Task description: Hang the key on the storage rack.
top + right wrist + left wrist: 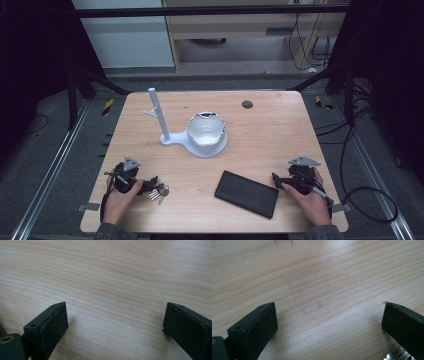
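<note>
Resting low on the wooden table (280, 125), left gripper (150, 186) and right gripper (276, 181), both near its front edge. Left gripper: jaws spread wide, nothing between them but bare wood grain, bunch of keys (160, 191) lying just beside one jaw tip, not gripped. Right gripper: jaws equally wide apart, empty, tips just beside the black wallet (246, 193), which lies flat between the two grippers, closer to the right one. Farther back, mid-table: white bowl (206, 129) seated on a white stand (172, 138) with an upright post. Beyond that, near the far edge, a small dark round disc (247, 104).
</note>
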A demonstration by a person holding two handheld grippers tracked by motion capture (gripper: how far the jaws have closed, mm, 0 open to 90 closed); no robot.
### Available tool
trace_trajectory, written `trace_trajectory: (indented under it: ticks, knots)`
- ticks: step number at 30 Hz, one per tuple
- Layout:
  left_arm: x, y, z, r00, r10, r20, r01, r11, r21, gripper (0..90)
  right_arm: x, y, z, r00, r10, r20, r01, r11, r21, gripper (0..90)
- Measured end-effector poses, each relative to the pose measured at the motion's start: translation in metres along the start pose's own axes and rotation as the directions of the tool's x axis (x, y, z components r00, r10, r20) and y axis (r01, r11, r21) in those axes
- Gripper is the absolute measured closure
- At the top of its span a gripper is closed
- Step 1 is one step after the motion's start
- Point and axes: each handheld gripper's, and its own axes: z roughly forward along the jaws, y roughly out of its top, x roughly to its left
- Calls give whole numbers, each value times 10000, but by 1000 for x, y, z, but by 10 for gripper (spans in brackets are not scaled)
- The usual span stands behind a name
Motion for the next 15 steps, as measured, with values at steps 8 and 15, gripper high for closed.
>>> trace_trajectory:
  ticks: [8,15]
  knots:
    - [1,0,-5,10000,-44,81,45,9999,-145,43,0,0,0,10000,-60,20,60,10000,-5,61]
    - [3,0,-15,9996,-109,256,122,9987,-500,34,0,0,0,10000,-61,19,61,10000,-3,61]
